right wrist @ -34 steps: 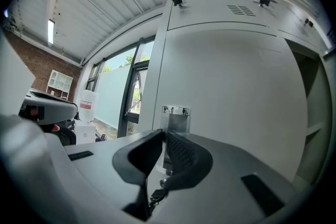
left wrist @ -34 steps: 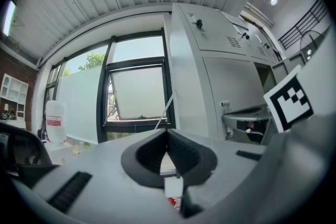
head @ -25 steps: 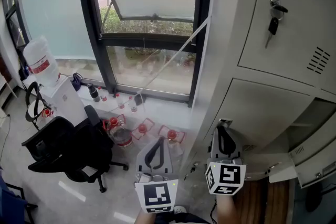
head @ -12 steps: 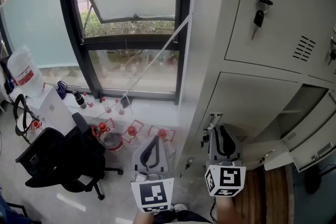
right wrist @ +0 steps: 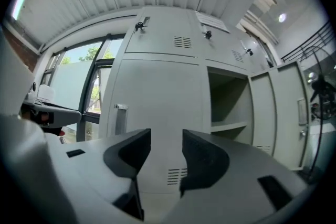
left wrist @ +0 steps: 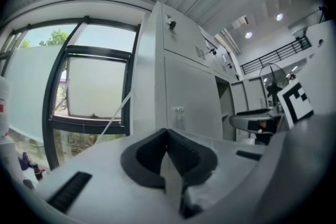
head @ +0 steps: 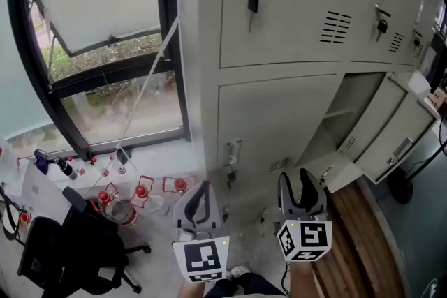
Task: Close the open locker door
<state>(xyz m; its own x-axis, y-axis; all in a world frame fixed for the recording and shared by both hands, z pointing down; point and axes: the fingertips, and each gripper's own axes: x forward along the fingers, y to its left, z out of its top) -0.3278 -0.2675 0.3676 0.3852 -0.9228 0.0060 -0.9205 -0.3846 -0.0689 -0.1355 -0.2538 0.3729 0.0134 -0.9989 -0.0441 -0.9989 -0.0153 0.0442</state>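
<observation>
A bank of grey lockers (head: 279, 31) stands in front of me. One lower compartment (head: 349, 108) is open, its door (head: 394, 136) swung out to the right. It also shows in the right gripper view as the open door (right wrist: 286, 113) beside a shelved opening (right wrist: 228, 107). My right gripper (head: 301, 186) hangs in front of the closed lower door, left of the opening and short of it. Its jaws (right wrist: 166, 136) are opening with nothing between them. My left gripper (head: 200, 200) is lower left, its jaws (left wrist: 167, 136) shut on nothing.
A large window (head: 105, 45) with a tilted pane is to the left. Below it lie a black office chair (head: 63, 255) and red-capped bottles (head: 140, 192). Keys hang in the upper locker doors (head: 253, 0). A wooden strip (head: 356, 241) runs along the floor at right.
The view has swung right, so the lockers and the open door now fill the middle. The right gripper's jaws have parted. The left gripper stays shut.
</observation>
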